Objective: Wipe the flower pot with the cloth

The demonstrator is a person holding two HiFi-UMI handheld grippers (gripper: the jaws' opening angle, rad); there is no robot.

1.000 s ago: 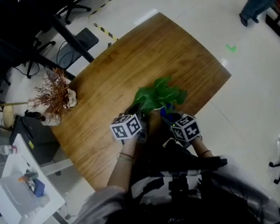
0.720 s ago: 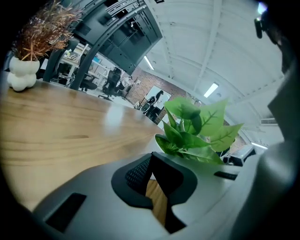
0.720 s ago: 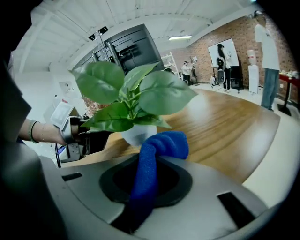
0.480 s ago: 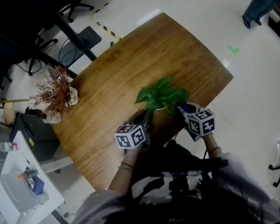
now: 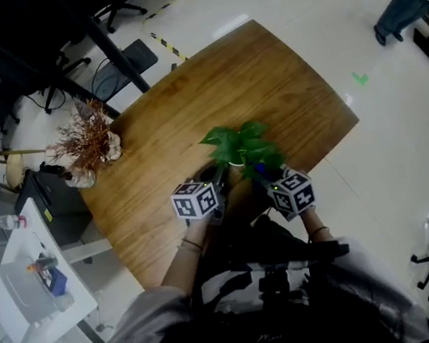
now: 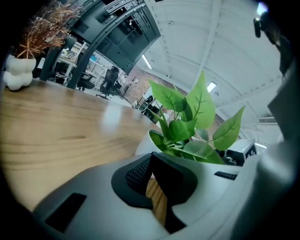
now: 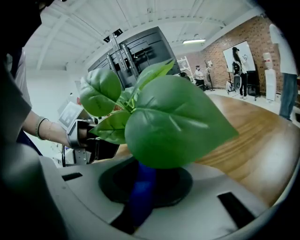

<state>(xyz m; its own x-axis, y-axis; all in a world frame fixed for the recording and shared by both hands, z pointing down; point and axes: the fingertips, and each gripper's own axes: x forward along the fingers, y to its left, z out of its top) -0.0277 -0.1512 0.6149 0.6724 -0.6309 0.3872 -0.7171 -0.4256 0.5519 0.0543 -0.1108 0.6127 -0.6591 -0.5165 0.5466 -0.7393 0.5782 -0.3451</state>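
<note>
Head view: green leaves (image 5: 241, 147) sat over the near part of the wooden table (image 5: 186, 106), with the left gripper (image 5: 215, 181) and right gripper (image 5: 269, 175) close on either side. A blue cloth (image 5: 261, 171) showed by the right one.

Left gripper view: jaws closed tip to tip, right up against the white flower pot (image 6: 145, 140), which stood upright on the table. Couldn't tell if they nipped its wall.

Right gripper view: jaws clenched on the cloth, under a big leaf.
</note>
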